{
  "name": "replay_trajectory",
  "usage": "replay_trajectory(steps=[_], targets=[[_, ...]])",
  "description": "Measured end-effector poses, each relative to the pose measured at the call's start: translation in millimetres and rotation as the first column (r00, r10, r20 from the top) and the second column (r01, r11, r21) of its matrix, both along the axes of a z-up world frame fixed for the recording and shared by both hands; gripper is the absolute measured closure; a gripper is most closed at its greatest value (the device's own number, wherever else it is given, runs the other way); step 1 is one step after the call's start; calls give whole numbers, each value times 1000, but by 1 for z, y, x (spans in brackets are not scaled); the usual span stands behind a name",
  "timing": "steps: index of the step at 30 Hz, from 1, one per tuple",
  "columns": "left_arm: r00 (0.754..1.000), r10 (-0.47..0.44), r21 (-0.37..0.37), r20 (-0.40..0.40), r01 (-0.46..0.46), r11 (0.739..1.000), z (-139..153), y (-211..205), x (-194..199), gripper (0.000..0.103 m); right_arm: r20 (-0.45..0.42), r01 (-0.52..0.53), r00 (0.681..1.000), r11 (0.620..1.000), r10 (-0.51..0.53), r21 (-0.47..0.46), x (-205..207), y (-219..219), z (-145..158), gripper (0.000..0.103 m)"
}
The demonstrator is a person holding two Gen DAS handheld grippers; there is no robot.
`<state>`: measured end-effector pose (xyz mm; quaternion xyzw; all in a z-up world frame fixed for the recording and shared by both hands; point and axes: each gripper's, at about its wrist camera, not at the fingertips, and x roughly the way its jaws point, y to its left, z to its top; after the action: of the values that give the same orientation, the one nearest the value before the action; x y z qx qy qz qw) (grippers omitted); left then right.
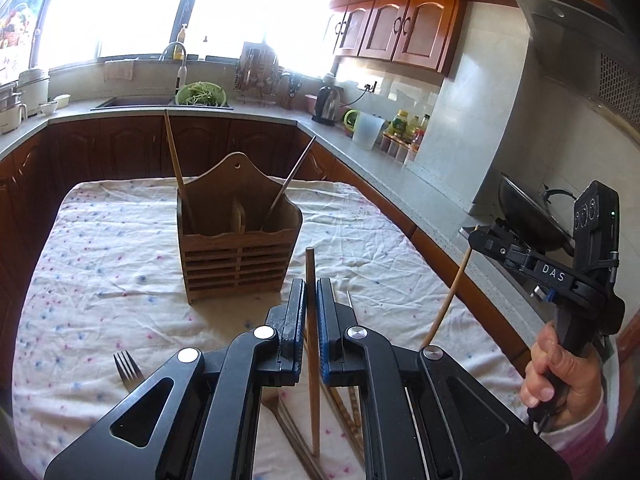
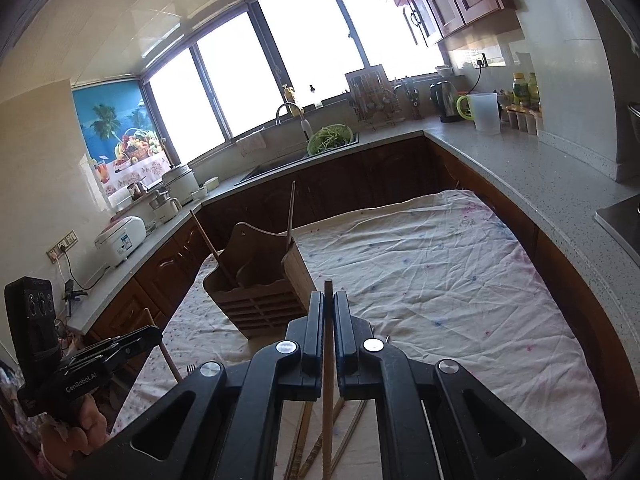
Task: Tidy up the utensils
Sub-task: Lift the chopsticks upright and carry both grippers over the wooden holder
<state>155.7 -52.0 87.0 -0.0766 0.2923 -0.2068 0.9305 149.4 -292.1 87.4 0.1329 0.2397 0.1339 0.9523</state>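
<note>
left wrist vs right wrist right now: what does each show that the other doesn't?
Left wrist only: the wok on the stove, the range hood, the right gripper seen from outside with a light chopstick, and the fork in clear view on the cloth.

Right wrist only: the rice cooker, the fruit poster, and the left gripper seen from outside.

Both: the wooden utensil holder with two chopsticks standing in it, the floral tablecloth, sink, kettle, and each camera's own gripper shut on a chopstick.
</note>
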Motion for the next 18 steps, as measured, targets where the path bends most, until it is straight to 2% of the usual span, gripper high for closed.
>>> replay_trajectory(steps=[6, 18], targets=[[999, 21, -15, 38, -20, 1000, 8, 11, -13, 98, 34, -1, 999, 1000, 1, -6, -11, 3, 10, 98], [996, 56, -40, 74, -53, 998, 19, 26, -15, 98, 70, -13, 997, 1000, 13, -10, -10, 9, 21, 98]])
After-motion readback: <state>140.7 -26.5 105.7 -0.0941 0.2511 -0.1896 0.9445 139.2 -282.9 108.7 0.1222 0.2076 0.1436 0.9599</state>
